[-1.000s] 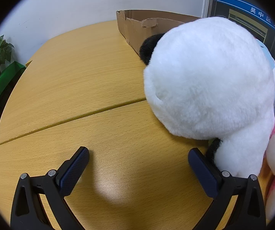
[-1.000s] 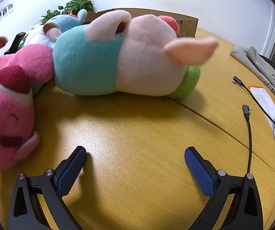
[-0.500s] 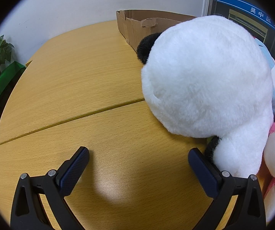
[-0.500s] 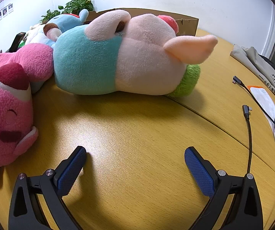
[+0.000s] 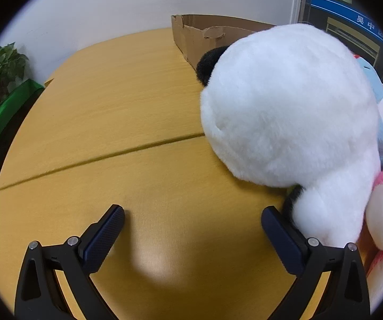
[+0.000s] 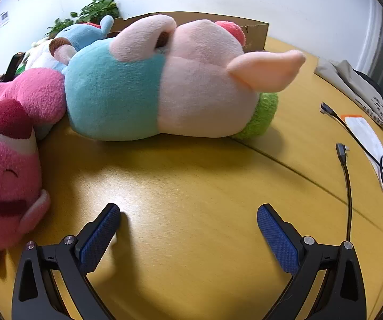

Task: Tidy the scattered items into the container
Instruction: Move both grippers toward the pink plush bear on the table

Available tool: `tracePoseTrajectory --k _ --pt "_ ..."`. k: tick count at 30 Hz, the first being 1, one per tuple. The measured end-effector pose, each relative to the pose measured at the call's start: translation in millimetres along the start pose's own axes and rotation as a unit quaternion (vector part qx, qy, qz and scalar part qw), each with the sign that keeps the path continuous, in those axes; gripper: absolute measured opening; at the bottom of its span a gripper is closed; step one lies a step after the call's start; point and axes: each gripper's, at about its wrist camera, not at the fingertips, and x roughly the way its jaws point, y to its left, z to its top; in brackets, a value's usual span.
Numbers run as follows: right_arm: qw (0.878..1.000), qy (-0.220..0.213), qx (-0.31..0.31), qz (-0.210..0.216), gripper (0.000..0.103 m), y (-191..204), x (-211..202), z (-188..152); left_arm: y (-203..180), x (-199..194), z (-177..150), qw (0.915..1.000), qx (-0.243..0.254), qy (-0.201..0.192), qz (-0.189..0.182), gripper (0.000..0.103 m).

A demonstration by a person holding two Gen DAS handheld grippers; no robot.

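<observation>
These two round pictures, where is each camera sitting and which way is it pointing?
Left wrist view: sits on the left gripper, looking forward low over the wooden table at the white panda plush and the cardboard box behind it; only its two open jaws show.
Right wrist view: sits on the right gripper, facing the pig plush, with cables to the right; again only its open jaws show.
Shared: both see the table, the box, the pink plush and the blue plush.

Bright, even overhead light; soft glare on the table (image 5: pixel 148 261); strong fisheye bending, dark corners.
</observation>
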Motion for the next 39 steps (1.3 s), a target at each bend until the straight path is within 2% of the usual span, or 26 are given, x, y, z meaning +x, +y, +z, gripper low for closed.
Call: tracePoseTrajectory --k 3,7,9,12,15,18,20,23,25,30,35,37,39 --pt "1.000 -0.022 0.004 -0.021 0.103 25 -25 -7 -13 -57 -16 0.9977 -0.029 -0.059 0.016 0.102" --pt "0.991 -0.124 0.026 -0.050 0.103 85 -108 -19 -50 -147 -34 0.9864 -0.087 -0.133 0.042 0.102" --pt "0.984 -0.159 0.044 -0.062 0.103 112 -137 -22 -77 -177 -37 0.9810 -0.105 -0.160 0.028 0.102" --pt "0.976 -0.198 0.072 -0.048 0.103 149 -160 -25 -113 -191 -43 0.9792 -0.106 -0.172 -0.016 0.102" --pt "0.970 -0.222 0.100 -0.022 0.103 179 -166 -30 -152 -183 -33 0.9791 -0.106 -0.163 -0.058 0.102" --pt "0.961 -0.245 0.131 -0.008 0.103 191 -164 -30 -179 -179 -35 0.9794 -0.107 -0.147 -0.088 0.102" --pt "0.958 -0.248 0.145 0.004 0.103 195 -163 -26 -190 -170 -28 0.9802 -0.103 -0.138 -0.098 0.102" --pt "0.950 -0.263 0.166 -0.006 0.103 195 -161 -18 -198 -153 -17 0.9805 -0.105 -0.122 -0.113 0.102" --pt "0.947 -0.265 0.179 0.004 0.103 189 -154 -12 -199 -142 -8 0.9787 -0.106 -0.110 -0.137 0.102" --pt "0.952 -0.225 0.207 0.026 0.103 165 -122 -2 -203 -101 8 0.9687 -0.116 -0.059 -0.212 0.102" --pt "0.953 -0.169 0.250 0.030 0.103 140 -93 -2 -209 -74 7 0.9679 -0.114 -0.028 -0.222 0.102" --pt "0.953 -0.152 0.262 0.016 0.103 135 -83 -5 -207 -68 4 0.9659 -0.121 -0.024 -0.228 0.102" --pt "0.952 -0.145 0.267 0.025 0.103 131 -74 -6 -204 -64 2 0.9622 -0.130 -0.021 -0.238 0.102"
